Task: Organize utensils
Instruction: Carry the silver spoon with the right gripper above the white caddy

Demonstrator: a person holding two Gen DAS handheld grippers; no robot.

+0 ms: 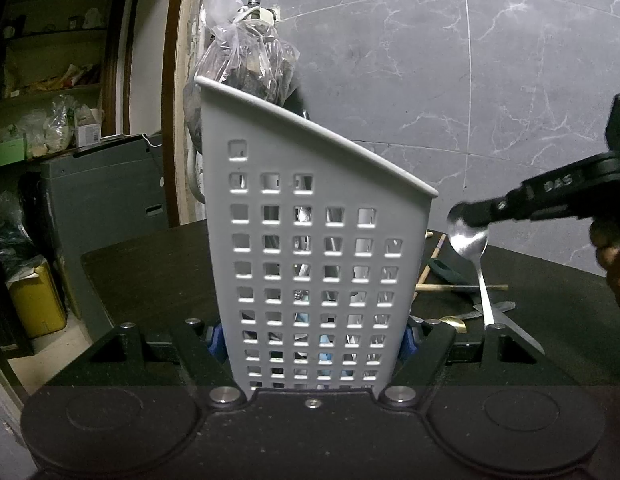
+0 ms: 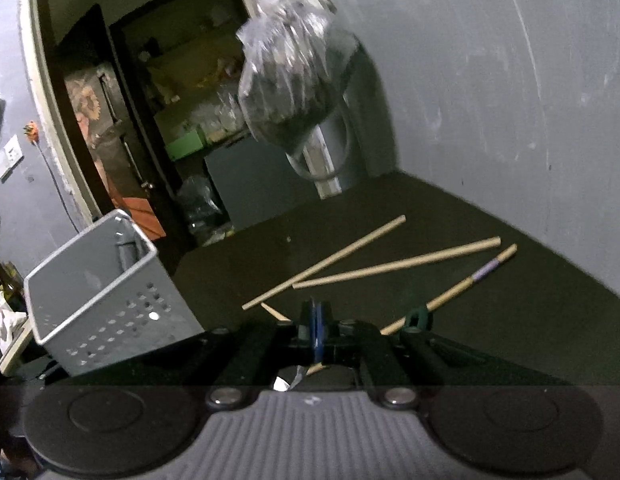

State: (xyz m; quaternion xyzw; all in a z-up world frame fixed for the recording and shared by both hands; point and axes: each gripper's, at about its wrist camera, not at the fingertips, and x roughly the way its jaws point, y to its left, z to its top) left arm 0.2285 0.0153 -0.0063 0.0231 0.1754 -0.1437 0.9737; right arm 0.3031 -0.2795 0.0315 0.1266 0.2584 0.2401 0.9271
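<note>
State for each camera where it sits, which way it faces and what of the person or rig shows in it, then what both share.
Left wrist: on the left gripper, facing the wall; its fingers clamp the grey utensil holder. The right gripper holds a spoon; a hand shows.
Right wrist: on the right gripper, shut, looking over the dark table at chopsticks.
Shared: holder, table, hanging plastic bag.
</note>
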